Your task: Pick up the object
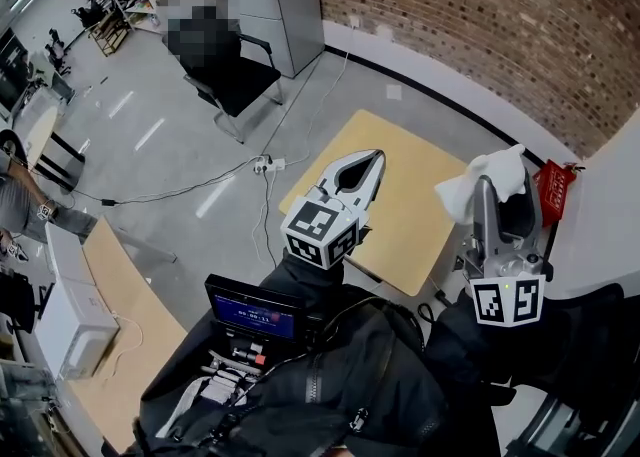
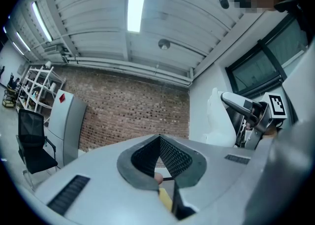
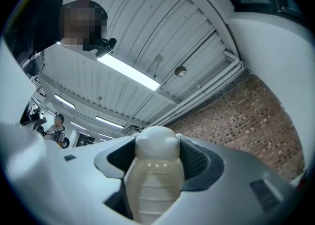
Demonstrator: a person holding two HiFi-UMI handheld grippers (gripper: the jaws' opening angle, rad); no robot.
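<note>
White figure (image 3: 153,179) in right gripper (image 3: 156,143), ribs invisible from head view

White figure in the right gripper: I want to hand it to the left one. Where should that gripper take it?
Probably the rounded head of the white figure: it alone protrudes past the jaws of the right gripper, which clamp the ribbed body. The shut left gripper must open and come from beyond those tips, closing across its sides.
</note>
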